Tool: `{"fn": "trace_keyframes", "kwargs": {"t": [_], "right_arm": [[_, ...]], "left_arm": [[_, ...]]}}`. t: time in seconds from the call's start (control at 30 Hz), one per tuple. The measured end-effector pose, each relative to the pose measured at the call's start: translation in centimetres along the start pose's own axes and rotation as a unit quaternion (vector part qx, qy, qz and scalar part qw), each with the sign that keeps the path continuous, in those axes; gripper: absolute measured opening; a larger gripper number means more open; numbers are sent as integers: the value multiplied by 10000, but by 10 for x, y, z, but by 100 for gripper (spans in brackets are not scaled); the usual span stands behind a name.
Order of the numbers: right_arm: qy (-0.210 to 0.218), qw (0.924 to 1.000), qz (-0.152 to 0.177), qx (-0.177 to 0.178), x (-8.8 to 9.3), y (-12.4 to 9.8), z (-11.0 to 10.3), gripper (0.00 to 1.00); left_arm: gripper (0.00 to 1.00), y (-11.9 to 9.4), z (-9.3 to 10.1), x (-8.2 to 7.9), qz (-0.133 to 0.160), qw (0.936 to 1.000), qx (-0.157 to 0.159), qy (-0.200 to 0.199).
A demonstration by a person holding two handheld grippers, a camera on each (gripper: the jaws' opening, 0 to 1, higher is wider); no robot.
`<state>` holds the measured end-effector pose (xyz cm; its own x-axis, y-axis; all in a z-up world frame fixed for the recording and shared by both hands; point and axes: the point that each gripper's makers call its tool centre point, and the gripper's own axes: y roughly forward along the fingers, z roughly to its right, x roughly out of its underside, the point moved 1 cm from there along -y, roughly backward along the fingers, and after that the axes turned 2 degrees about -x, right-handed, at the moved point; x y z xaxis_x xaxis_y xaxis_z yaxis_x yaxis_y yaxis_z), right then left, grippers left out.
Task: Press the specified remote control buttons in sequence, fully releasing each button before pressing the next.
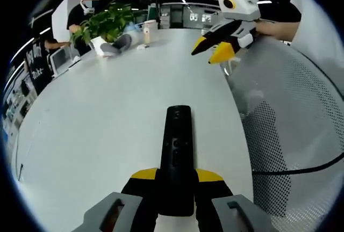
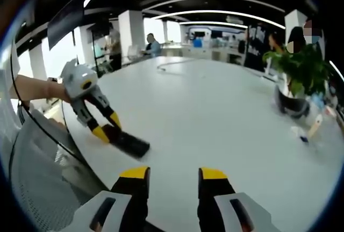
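Left gripper (image 1: 176, 189): low in the middle of the left gripper view, its yellow-tipped jaws are clamped on the near end of the remote control (image 1: 178, 157). In the right gripper view it shows at the left edge (image 2: 107, 130), a hand behind it, tips angled down onto the remote.

Remote control (image 2: 128, 140): a long black bar lying flat on the white table (image 1: 107, 114), near the table's edge. It runs from the jaws up toward the frame's centre in the left gripper view, buttons facing up. Judging by the task, it is pinned like this so it will not slide when a button is pushed.

Plant (image 1: 105, 22): a leafy potted plant at upper left of the left gripper view, well away from the remote. A pale cup (image 1: 149, 30) stands just right of it.

Right gripper (image 1: 223, 46): at upper right of the left gripper view, held in the air by a hand, pointing down and left toward the table, well apart from the remote. Its own view shows its jaws (image 2: 174, 181) at the bottom, parted with nothing between them.

Chair (image 1: 290, 135): a mesh chair back at the right of the left gripper view, beside the table edge.

Step, as a judgement: the right gripper looks poised to come in and press; no button is being touched.
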<state>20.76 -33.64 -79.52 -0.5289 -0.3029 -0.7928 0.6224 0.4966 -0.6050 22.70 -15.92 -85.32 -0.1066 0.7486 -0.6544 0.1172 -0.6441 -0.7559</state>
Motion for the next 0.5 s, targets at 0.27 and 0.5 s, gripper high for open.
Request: {"fn": "trace_keyframes", "kwargs": {"t": [0.27, 0.5], "right_arm": [[-4, 10000, 5, 2, 0, 0, 0, 33], [-17, 10000, -10, -12, 0, 0, -1, 33]], "left_arm": [[24, 0, 3, 0, -25, 10000, 16, 9], [24, 1, 6, 0, -33, 10000, 25, 21]]}}
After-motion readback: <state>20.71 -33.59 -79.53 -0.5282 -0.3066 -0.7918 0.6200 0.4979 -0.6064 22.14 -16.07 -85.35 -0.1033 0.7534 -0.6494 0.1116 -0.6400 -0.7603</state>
